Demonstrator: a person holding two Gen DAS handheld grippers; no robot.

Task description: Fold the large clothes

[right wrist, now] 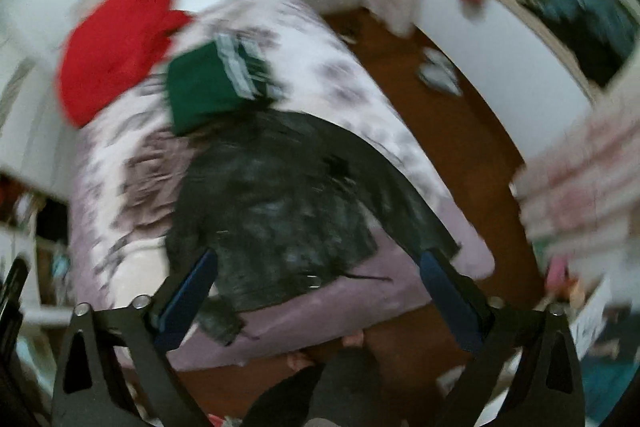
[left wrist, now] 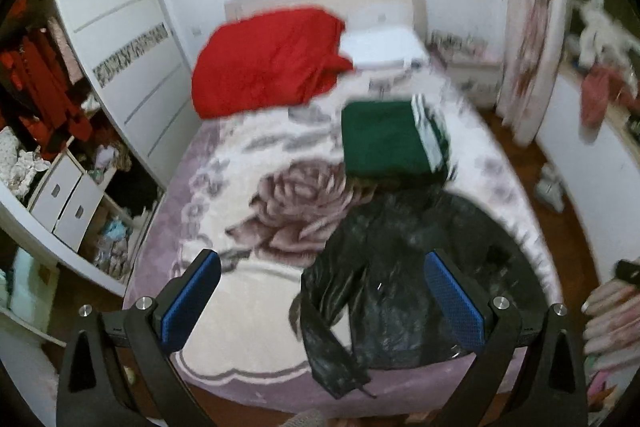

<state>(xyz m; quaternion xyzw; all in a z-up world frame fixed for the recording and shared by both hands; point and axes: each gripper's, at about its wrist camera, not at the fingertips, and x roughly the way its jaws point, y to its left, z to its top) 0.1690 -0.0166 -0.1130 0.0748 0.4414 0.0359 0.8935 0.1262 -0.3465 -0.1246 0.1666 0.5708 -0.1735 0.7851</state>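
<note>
From the left wrist, the left gripper point(left wrist: 322, 301) hangs above the foot of the bed point(left wrist: 248, 291) with its blue pads spread wide and nothing between them. The black jacket point(left wrist: 404, 279), shiny and crumpled, lies unfolded at the near right corner of the floral bedspread, one sleeve trailing toward the bed's edge. Behind it sits a folded green garment point(left wrist: 384, 139), touching or just overlapping the jacket's far end, and further back a red garment point(left wrist: 268, 61) lies heaped near the headboard. This view alone shows the open wardrobe point(left wrist: 60, 115) at the left.

From the right wrist, heavily blurred, the right gripper point(right wrist: 318, 301) is likewise wide apart and empty, poised over the jacket's point(right wrist: 276, 207) near hem. Only here do the wooden floor point(right wrist: 448, 131) beside the bed and the person's feet below the mattress edge show — and the jacket's right side reaching close to the bed's edge.

The risk is plain: the slick fabric could slip from a shallow pinch, or a tug could drag the dangling sleeve off the bed — or disturb the green garment point(right wrist: 208, 91) already folded.
</note>
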